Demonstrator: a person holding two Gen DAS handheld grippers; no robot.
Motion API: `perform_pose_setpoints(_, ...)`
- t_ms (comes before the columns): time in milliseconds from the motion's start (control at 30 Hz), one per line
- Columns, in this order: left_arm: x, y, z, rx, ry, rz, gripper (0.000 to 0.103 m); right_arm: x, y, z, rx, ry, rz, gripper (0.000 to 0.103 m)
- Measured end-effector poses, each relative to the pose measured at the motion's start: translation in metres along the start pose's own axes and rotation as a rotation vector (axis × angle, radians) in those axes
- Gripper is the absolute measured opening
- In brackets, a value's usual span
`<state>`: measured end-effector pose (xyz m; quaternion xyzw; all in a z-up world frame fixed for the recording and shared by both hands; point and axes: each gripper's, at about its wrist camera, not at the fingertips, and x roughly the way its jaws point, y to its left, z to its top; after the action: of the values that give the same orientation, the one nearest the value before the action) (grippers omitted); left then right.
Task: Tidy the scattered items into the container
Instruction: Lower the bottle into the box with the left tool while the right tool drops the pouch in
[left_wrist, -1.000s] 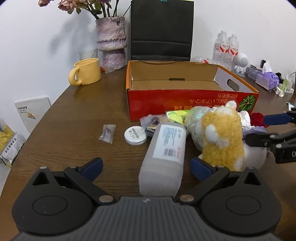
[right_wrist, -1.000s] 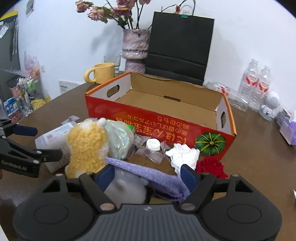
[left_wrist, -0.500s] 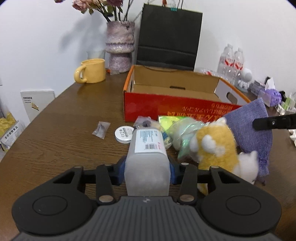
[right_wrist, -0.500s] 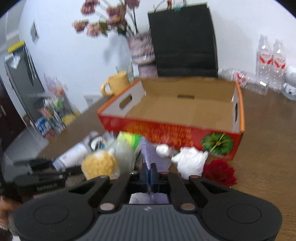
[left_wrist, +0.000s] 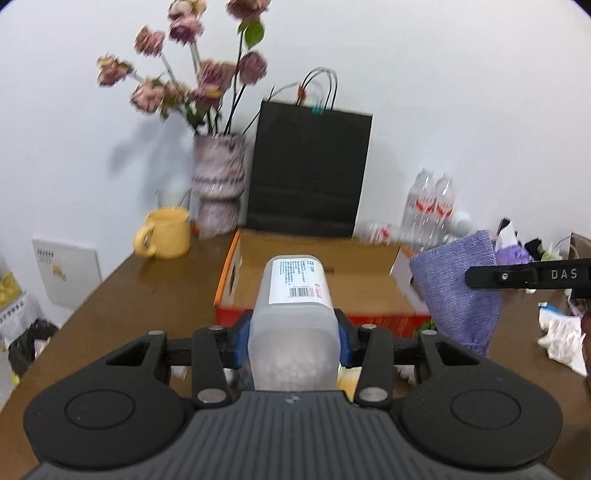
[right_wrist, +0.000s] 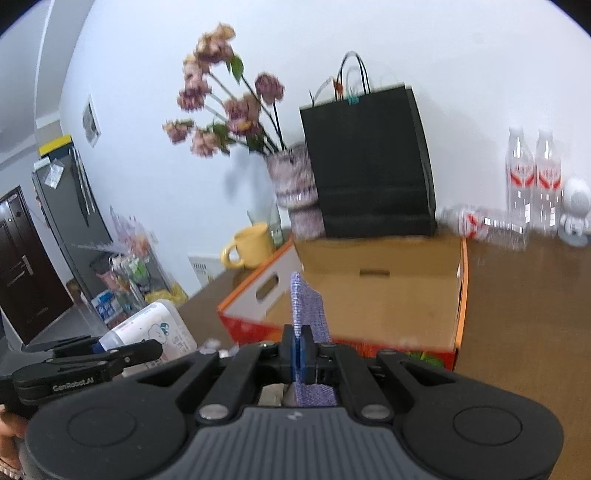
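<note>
Between the blue pads of the left gripper (left_wrist: 293, 338) sits a translucent plastic bottle (left_wrist: 295, 306) with a barcode label, clamped and lifted, pointing toward 12 o'clock at the open cardboard box (left_wrist: 369, 291). At 3 o'clock the right gripper (right_wrist: 299, 349) has its jaws pressed together on a purple cloth (right_wrist: 306, 306), hanging near the box. Beyond, at 11 o'clock, stand a yellow mug (left_wrist: 164, 232) and flower vase (left_wrist: 218, 184).

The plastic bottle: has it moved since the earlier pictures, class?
Yes. The plastic bottle, clamped in the left gripper, has risen off the table towards the cardboard box.
</note>
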<state>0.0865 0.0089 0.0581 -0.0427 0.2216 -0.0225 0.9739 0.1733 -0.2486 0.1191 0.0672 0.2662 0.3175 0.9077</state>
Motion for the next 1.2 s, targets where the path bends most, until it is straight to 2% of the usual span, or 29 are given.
perform_pose_setpoints(200, 0.027, -0.007, 0.035, -0.008, -0.034, -0.031, 0.044, 0.003, 0.001, 0.037, -0.022, -0.076, -0.013, 0.001)
perform_pose_setpoints(367, 0.064, -0.006, 0.057, -0.04, -0.036, -0.047, 0.044, 0.028, -0.002, 0.063, -0.016, -0.083, -0.022, 0.001)
perform_pose_setpoints(567, 0.129, 0.002, 0.072, -0.083, 0.042, -0.042, 0.044, 0.087, -0.017, 0.077, 0.026, -0.028, -0.038, 0.001)
perform_pose_setpoints(800, 0.212, 0.003, 0.073, -0.101, 0.166, -0.039, 0.044, 0.162, -0.052, 0.069, 0.122, 0.065, -0.046, 0.001)
perform_pose_setpoints(933, 0.255, -0.002, 0.067, -0.092, 0.249, -0.025, 0.044, 0.199, -0.07, 0.06, 0.125, 0.115, -0.092, 0.001)
perform_pose_setpoints(1033, 0.277, -0.002, 0.065, -0.081, 0.29, -0.019, 0.044, 0.219, -0.083, 0.053, 0.137, 0.165, -0.126, 0.002)
perform_pose_setpoints(1200, 0.298, 0.0, 0.062, -0.074, 0.34, -0.002, 0.044, 0.231, -0.102, 0.049, 0.219, 0.192, -0.098, 0.002)
